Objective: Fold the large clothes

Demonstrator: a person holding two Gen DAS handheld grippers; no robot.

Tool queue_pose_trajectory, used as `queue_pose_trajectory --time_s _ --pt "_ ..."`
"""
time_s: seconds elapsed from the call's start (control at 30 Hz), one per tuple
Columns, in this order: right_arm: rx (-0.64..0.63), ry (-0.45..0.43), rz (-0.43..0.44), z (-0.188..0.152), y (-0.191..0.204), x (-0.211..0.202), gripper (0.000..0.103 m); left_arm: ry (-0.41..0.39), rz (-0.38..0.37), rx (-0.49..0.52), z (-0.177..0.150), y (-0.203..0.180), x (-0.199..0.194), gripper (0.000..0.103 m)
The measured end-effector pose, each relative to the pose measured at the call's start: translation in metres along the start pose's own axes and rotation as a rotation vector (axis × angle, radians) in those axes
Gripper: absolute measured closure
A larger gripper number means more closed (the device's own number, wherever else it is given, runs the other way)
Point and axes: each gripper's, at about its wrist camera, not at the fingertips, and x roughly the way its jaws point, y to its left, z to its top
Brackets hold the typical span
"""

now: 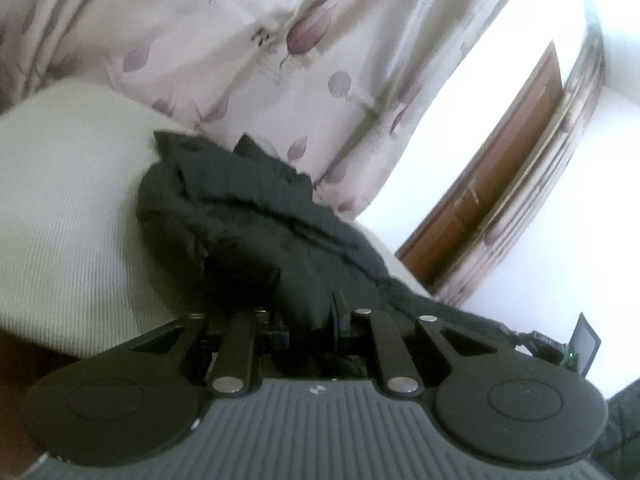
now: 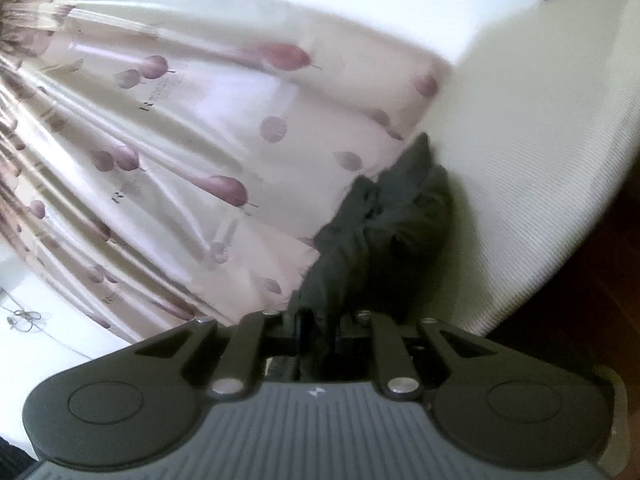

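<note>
A large dark grey garment [image 1: 256,216] hangs bunched in front of my left gripper [image 1: 310,326], whose jaws are shut on its cloth. In the right wrist view the same dark garment [image 2: 384,216] trails away from my right gripper [image 2: 320,332], which is also shut on a fold of it. Both views are tilted and blurred. The garment hangs above a cream ribbed surface [image 1: 68,216], which also shows in the right wrist view [image 2: 540,152]. The fingertips are mostly hidden by the cloth.
A pale curtain with purple leaf prints [image 1: 256,48] hangs behind and also shows in the right wrist view [image 2: 180,152]. A brown wooden door [image 1: 492,184] and white wall are at the right. Dark wooden floor [image 2: 592,280] shows beyond the cream surface.
</note>
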Motion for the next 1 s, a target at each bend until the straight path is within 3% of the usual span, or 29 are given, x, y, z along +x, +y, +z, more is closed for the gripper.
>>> queue_pose_trajectory --time_s 0.2,0.3,0.47,0.77,0.9,0.93,1.0 --pt "-0.012 -0.004 0.042 0.017 0.011 0.014 0.089 -0.119 0.015 -0.049 0.025 -0.004 -0.007 0.087" --pt "-0.026 -0.012 0.059 0.029 0.018 0.023 0.089 -0.141 0.042 -0.033 0.040 -0.010 -0.004 0.087" --pt "-0.052 -0.010 0.076 0.043 0.026 0.037 0.089 -0.099 0.058 -0.004 0.048 -0.015 0.006 0.087" --pt "-0.020 -0.002 0.063 0.037 0.017 0.039 0.089 0.011 0.054 -0.041 0.030 0.003 0.008 0.083" --pt "-0.024 0.000 0.059 0.035 0.019 0.037 0.089 0.065 0.048 -0.107 0.016 0.014 0.010 0.032" --pt "-0.026 0.001 0.059 0.035 0.019 0.036 0.089 0.075 0.055 -0.119 0.012 0.017 0.010 0.024" --pt "-0.023 0.000 0.059 0.035 0.020 0.036 0.089 0.106 0.073 -0.136 0.004 0.023 0.014 0.022"
